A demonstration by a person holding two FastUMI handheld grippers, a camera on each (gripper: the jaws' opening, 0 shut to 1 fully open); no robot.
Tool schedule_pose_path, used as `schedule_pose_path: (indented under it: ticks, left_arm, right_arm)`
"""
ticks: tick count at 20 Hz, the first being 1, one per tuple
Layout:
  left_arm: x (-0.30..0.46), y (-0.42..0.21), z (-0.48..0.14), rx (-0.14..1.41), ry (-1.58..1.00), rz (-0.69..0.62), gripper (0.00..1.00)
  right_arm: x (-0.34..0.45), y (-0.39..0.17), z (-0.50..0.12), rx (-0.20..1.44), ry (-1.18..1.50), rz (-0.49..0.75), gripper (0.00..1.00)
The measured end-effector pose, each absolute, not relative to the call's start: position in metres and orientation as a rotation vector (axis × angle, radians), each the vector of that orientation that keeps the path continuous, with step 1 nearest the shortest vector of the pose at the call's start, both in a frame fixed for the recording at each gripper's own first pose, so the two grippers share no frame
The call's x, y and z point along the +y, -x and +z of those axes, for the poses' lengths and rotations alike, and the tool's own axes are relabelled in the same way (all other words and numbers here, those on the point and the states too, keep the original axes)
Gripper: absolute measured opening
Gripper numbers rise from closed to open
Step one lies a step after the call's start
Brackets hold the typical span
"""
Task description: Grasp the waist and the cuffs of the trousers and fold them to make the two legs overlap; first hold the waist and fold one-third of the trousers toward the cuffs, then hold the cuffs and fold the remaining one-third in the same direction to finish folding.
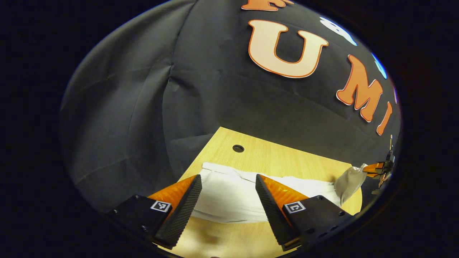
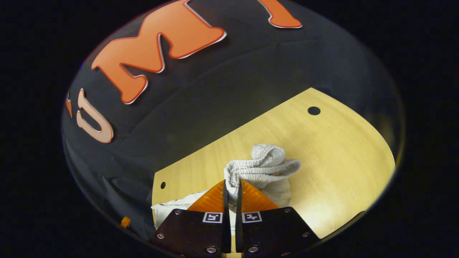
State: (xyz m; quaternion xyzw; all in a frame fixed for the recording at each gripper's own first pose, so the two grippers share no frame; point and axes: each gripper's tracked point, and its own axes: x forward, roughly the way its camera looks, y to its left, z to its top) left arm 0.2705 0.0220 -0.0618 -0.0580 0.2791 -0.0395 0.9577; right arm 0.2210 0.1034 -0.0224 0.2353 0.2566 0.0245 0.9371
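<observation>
The right gripper pinches the trousers' waist above the counter; the left gripper hangs open over the cloth. Held one-sided, the waist may bunch and fold crooked.

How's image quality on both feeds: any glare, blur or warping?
Left gripper view: sharp, fisheye bends the table edge; trousers evenly lit, far right tool small at the rim. Right gripper view: bright glare on the table lower right; waistband crisp.
</observation>
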Motion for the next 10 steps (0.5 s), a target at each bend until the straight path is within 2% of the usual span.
schedule_pose_path:
  ticks: [8, 9, 10]
  left_arm:
    - [0.023, -0.269, -0.059, 0.593, 0.134, -0.104, 0.99]
    - [0.024, -0.269, -0.059, 0.600, 0.137, -0.103, 0.95]
    - [0.023, -0.268, -0.059, 0.606, 0.141, -0.102, 0.99]
  right_arm:
    - [0.216, -0.226, -0.062, 0.616, -0.375, 0.136, 0.05]
    - [0.221, -0.228, -0.069, 0.629, -0.359, 0.142, 0.05]
    - [0.227, -0.231, -0.075, 0.641, -0.341, 0.144, 0.05]
